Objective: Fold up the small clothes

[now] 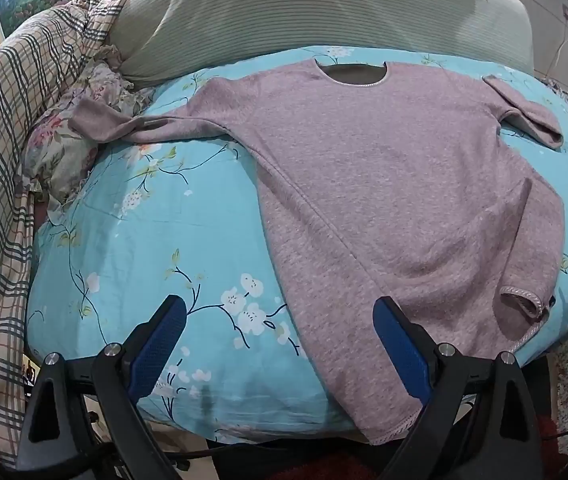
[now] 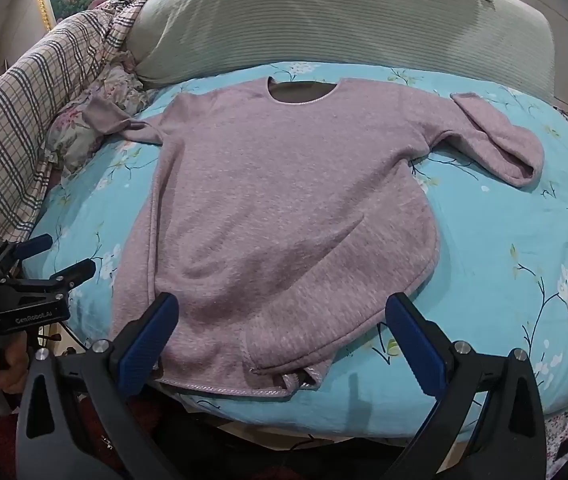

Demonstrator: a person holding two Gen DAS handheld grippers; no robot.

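A small mauve long-sleeved top [image 1: 383,184] [image 2: 280,208] lies spread on a turquoise floral sheet [image 1: 132,240] [image 2: 503,248], neckline at the far side. Its left sleeve [image 2: 116,122] trails toward a floral pillow; the right sleeve [image 2: 499,140] is bent back on itself. The near right hem corner is folded over. My left gripper [image 1: 280,312] hovers open over the near left hem side, nothing between its blue pads. My right gripper [image 2: 282,308] stands open above the near hem, empty. The left gripper [image 2: 58,254] also shows at the left edge of the right wrist view, with a hand holding it.
A ribbed grey-green bolster [image 1: 264,12] [image 2: 323,24] lies behind the top. A plaid blanket [image 1: 0,160] [image 2: 44,80] and a floral pillow [image 1: 68,144] crowd the left side. The bed's near edge [image 2: 323,412] drops off just below the hem.
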